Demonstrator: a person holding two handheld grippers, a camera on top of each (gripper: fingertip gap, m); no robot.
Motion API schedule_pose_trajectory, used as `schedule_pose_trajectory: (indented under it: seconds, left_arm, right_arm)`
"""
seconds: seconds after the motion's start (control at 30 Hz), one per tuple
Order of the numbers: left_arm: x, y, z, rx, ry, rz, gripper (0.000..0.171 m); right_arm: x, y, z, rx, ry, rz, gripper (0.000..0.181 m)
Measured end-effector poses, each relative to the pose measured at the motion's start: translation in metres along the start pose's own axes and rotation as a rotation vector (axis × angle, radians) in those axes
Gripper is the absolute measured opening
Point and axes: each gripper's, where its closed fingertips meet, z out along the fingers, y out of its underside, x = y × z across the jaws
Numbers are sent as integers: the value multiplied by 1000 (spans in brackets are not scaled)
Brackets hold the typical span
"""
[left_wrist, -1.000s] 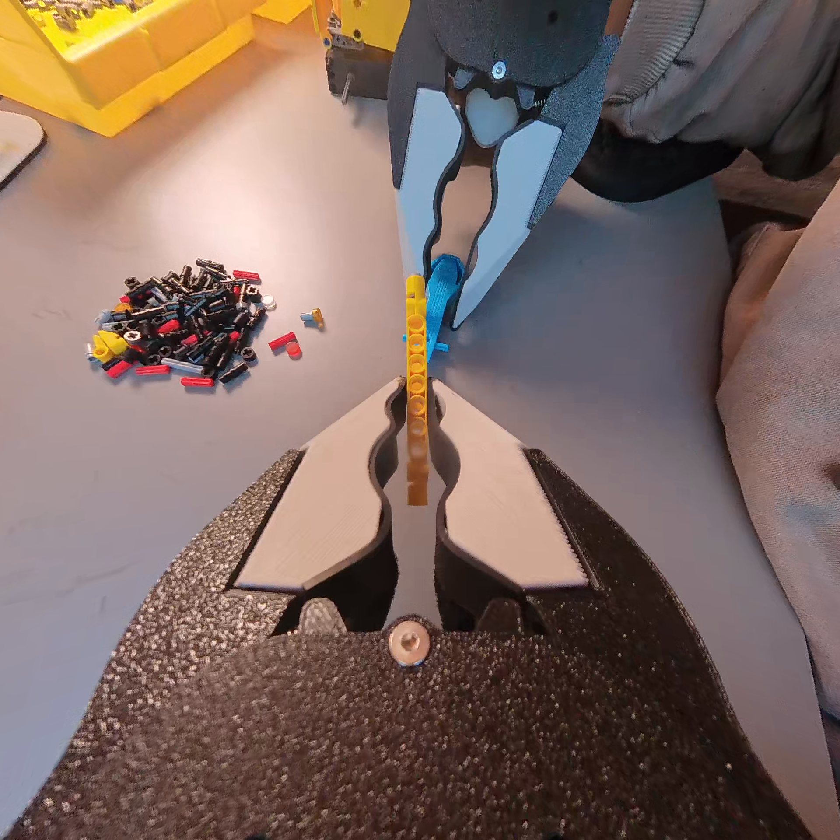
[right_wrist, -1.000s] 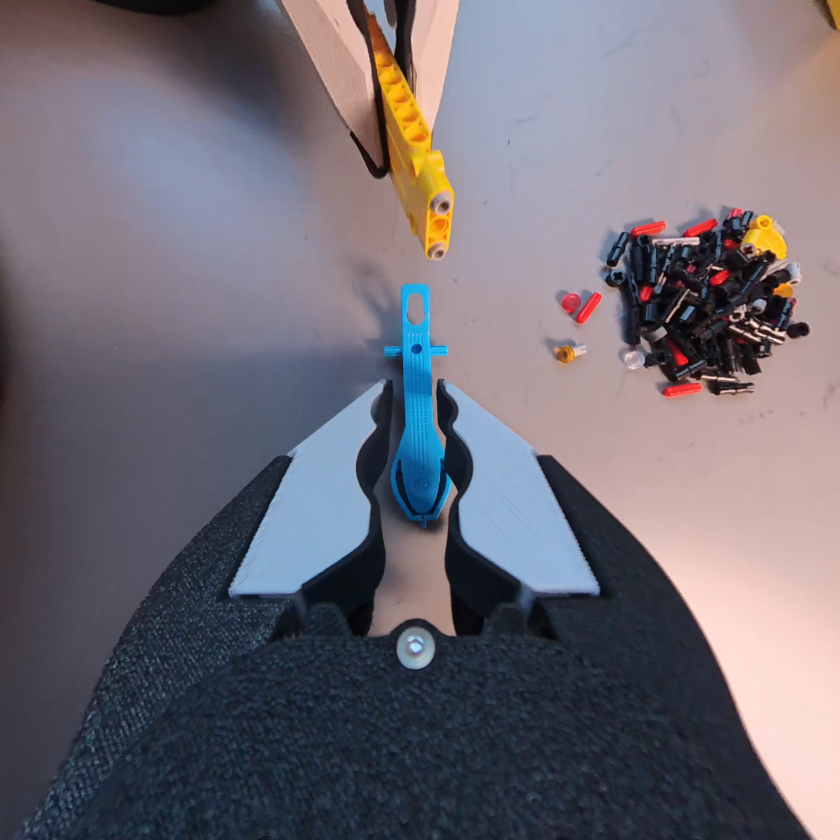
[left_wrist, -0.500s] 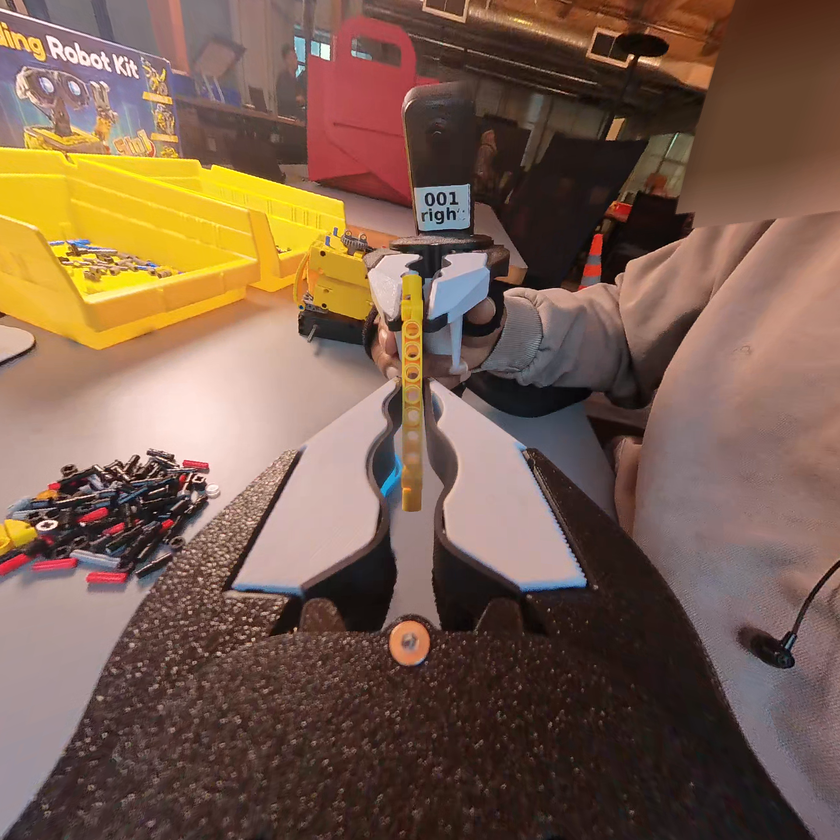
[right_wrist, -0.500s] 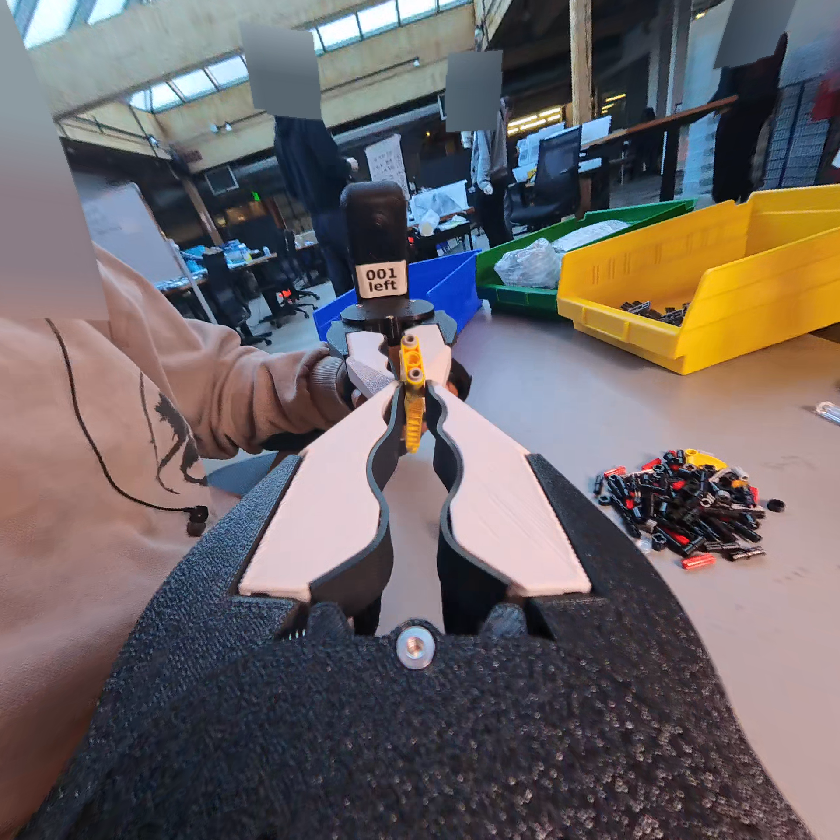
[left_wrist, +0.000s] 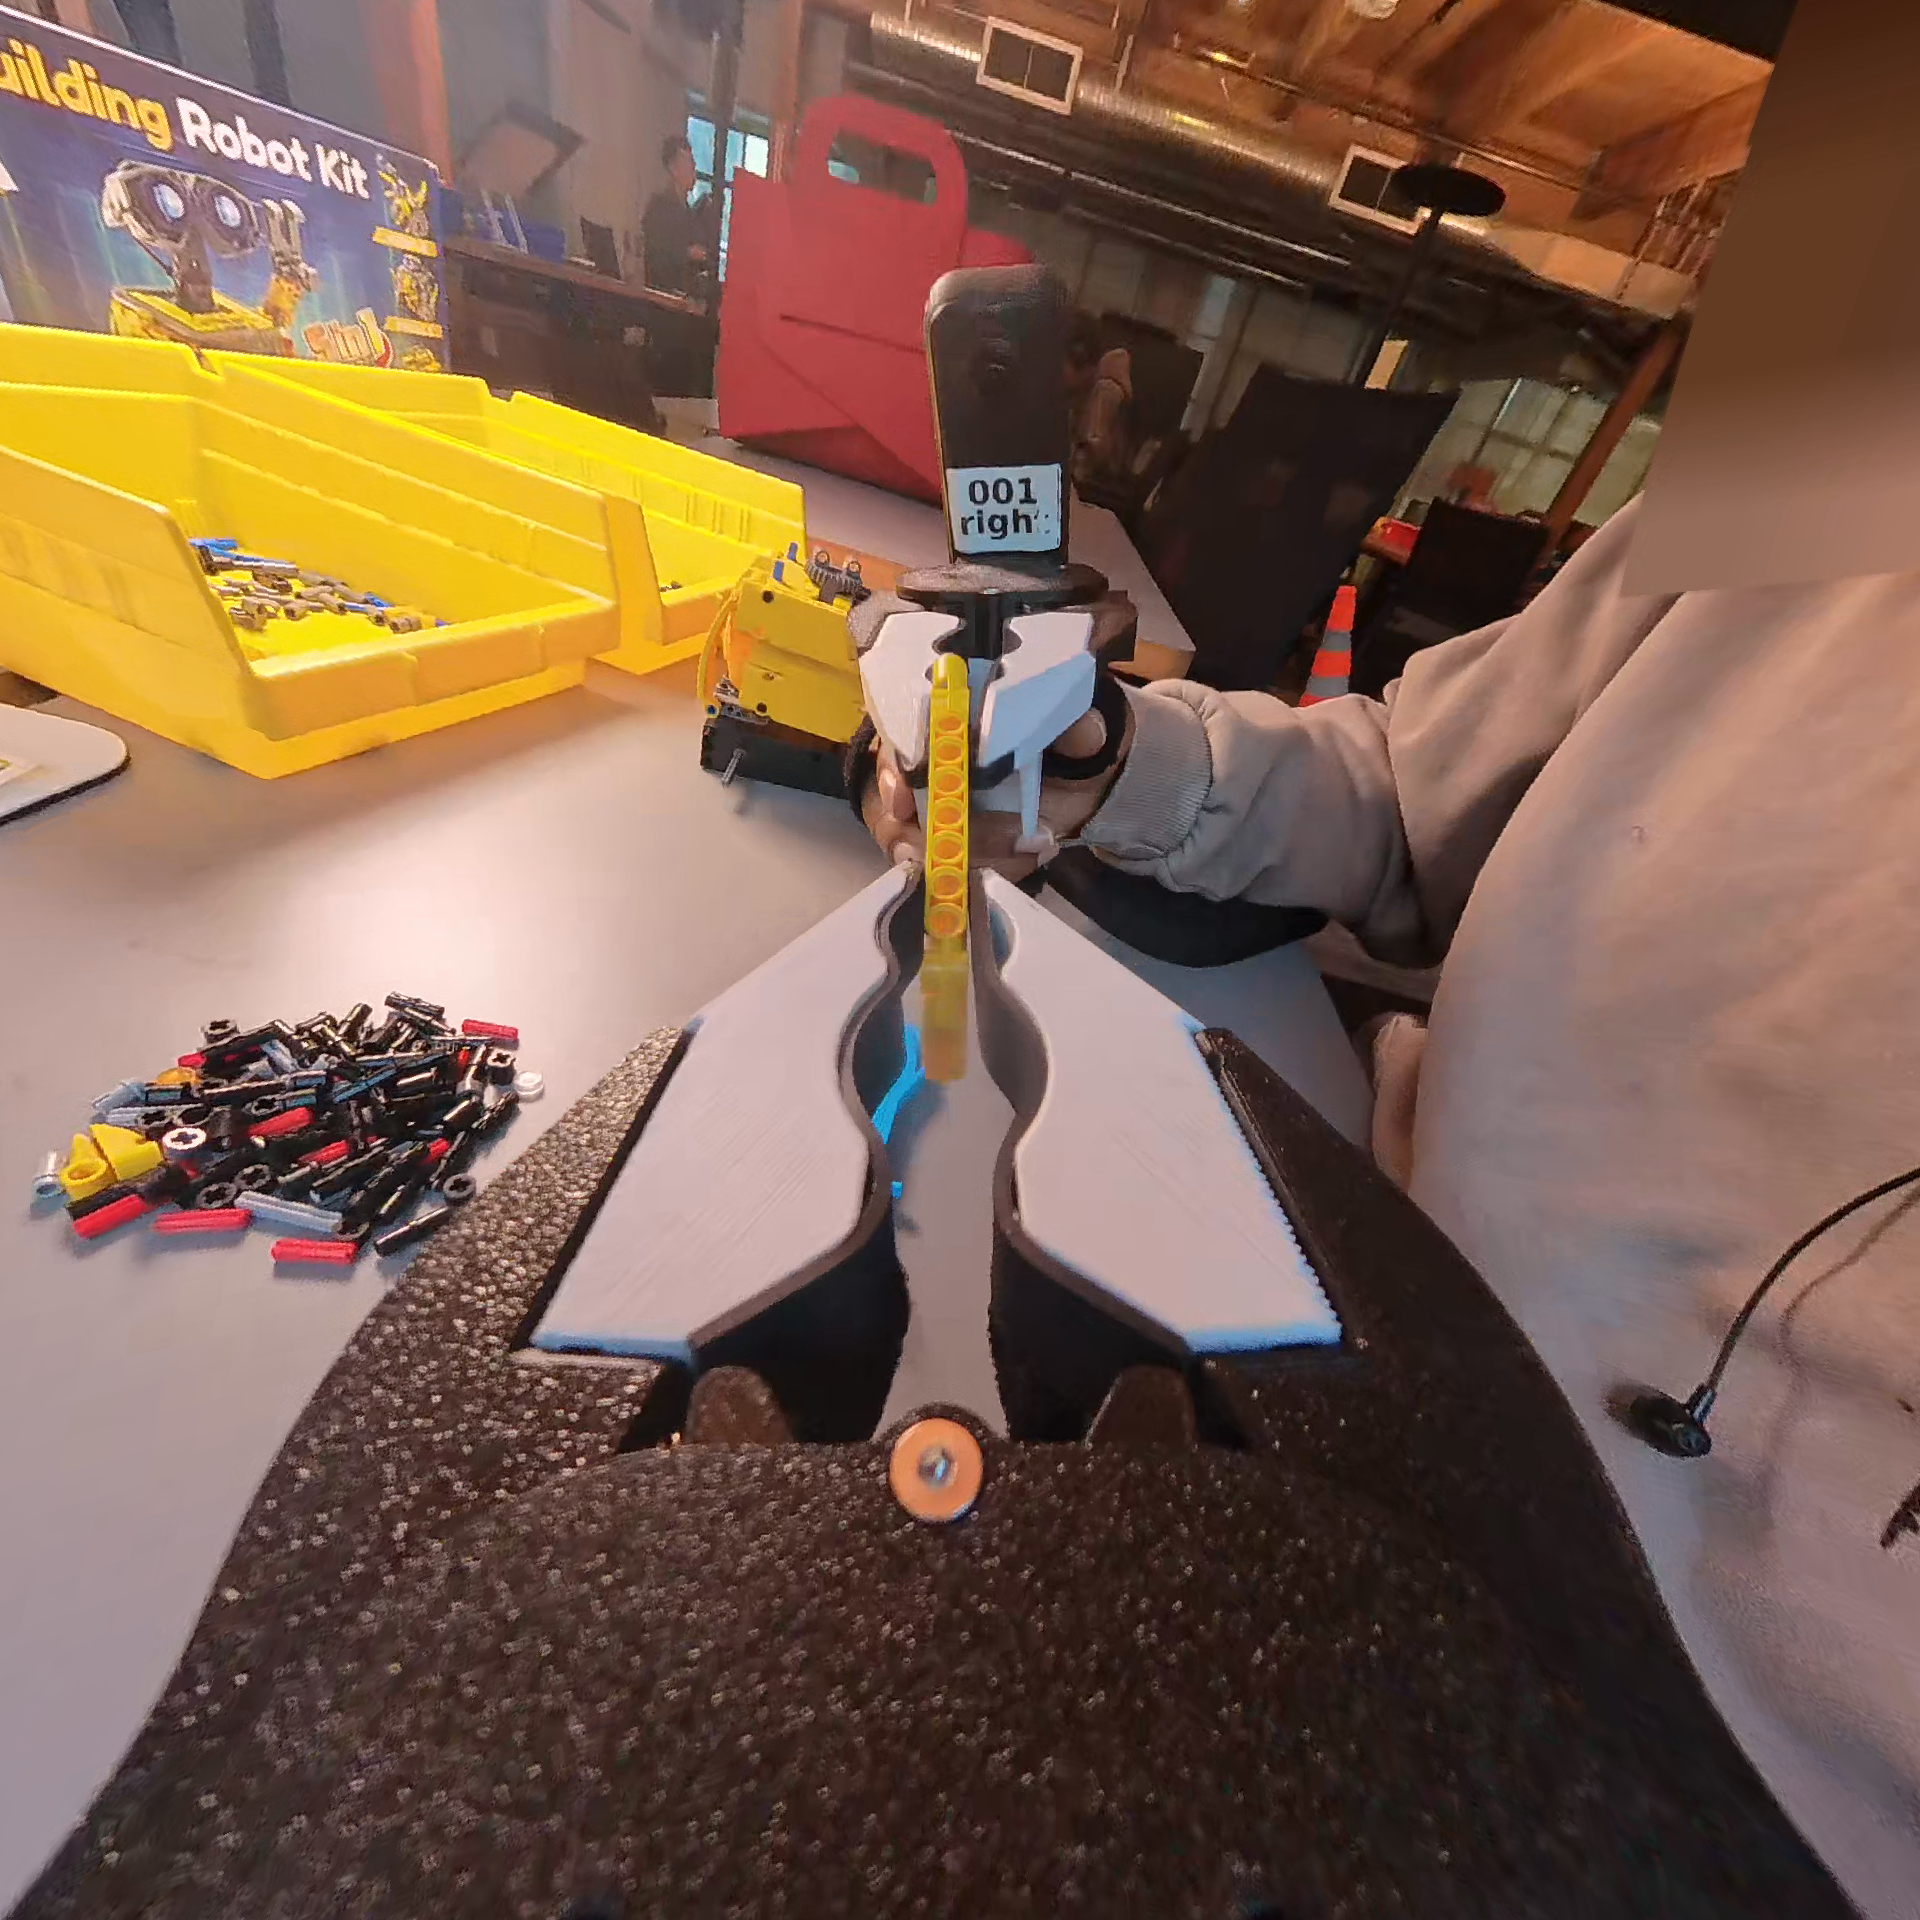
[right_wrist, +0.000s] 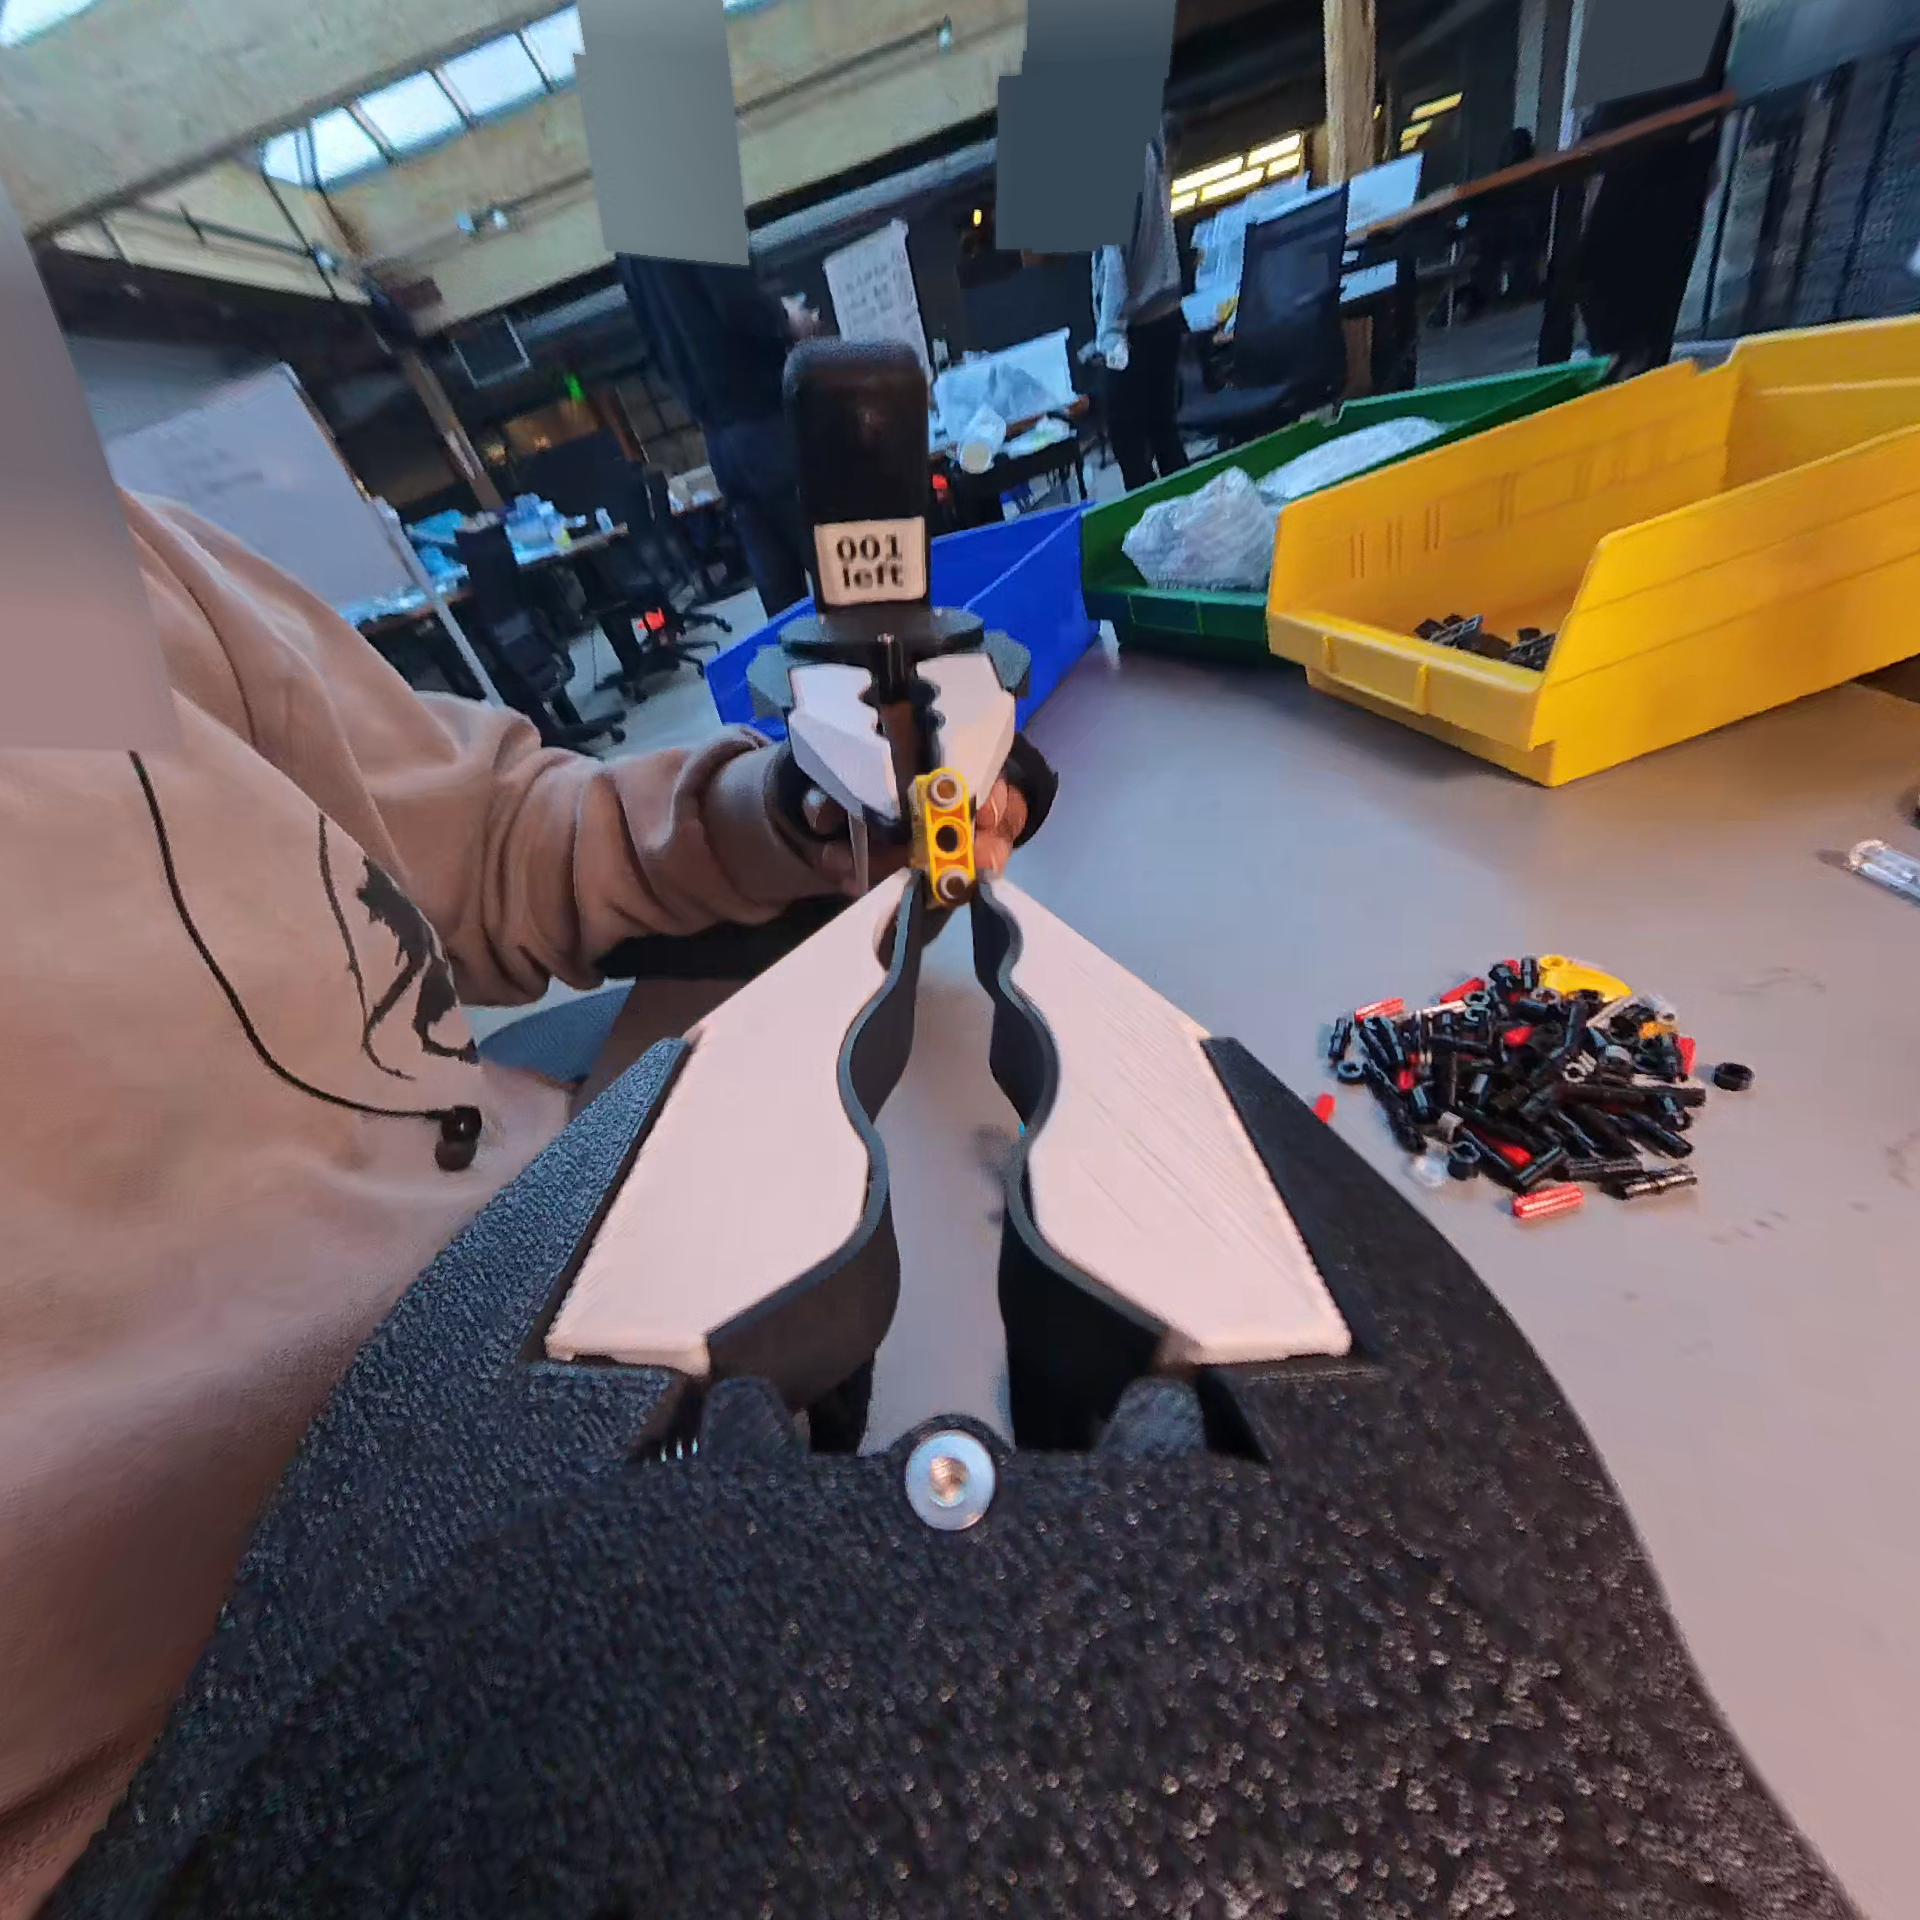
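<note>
The left gripper (left_wrist: 943, 896) had its fingers closed on a yellow holed beam (left_wrist: 948, 790), pinching it near the middle. One end hung back between the fingers and the rest ran forward, raised clear of the grey surface (left_wrist: 520, 894). The right gripper (right_wrist: 945, 899) faced it head-on with its fingers drawn nearly together. The beam's far end sat right at their tips, but whether they pinched it or only flanked it could not be told.

By my judgement, a hold like this is done well by keeping the two grippers on one line, so the beam is neither bent nor twisted. Pressure should be firm enough that the smooth plastic does not slide or pivot in the narrow pinch.

Both grippers were lifted and roughly level, pointing at each other in front of the person's chest. A hand (left_wrist: 891, 805) in a beige sleeve was wrapped round the right one.

A blue tool (left_wrist: 896, 1101) showed on the surface below the gap between the left fingers, held by neither gripper. A pile of small black and red pins (left_wrist: 301, 1122) lay well off to the left gripper's left. Yellow bins (left_wrist: 416, 665) and a yellow block model (left_wrist: 790, 675) stood farther back.
</note>
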Motion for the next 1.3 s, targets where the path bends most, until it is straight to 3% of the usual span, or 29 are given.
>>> schedule_pose_trajectory:
  seconds: [0.17,0.23,0.3,0.37,0.4,0.47,0.57,0.63,0.77,0.83,0.93,1.03,1.13,1.3]
  left_arm:
    - [-2,19,-6,-137,5,31,6]
    - [-13,40,-11,-303,-75,158,6]
    - [-8,46,-10,-347,-57,171,6]
    - [-8,51,-6,-377,-66,196,6]
    - [-6,51,-4,-377,-64,207,6]
    - [-7,42,-3,-331,-72,207,7]
    - [-14,-8,-10,9,-113,114,18]
    - [-4,-35,-14,194,-35,11,30]
    - [8,-45,1,251,37,-37,20]
    - [15,-42,11,208,65,-21,8]
    - [15,-35,17,155,50,22,6]
    - [5,-22,18,65,2,43,6]
    - [-14,10,17,-163,-94,71,6]
    - [-28,70,10,-493,-165,55,6]
  right_arm:
    - [10,40,-1,-260,68,-152,10]
    - [13,43,-2,-289,100,-208,28]
    - [7,41,1,-275,69,-193,34]
    - [4,48,5,-319,59,-222,30]
    - [6,54,7,-361,76,-264,15]
    - [8,57,8,-371,103,-326,8]
    - [2,13,6,-69,71,-142,7]
    - [1,-14,1,120,42,-19,7]
    - [-13,-32,1,277,-32,24,7]
    - [-18,-29,4,272,-47,11,7]
    - [-17,-23,6,228,-48,12,7]
    - [-8,-8,9,117,-7,16,8]
    - [7,20,4,-100,68,-87,24]
    - [23,93,-31,-622,102,-224,45]
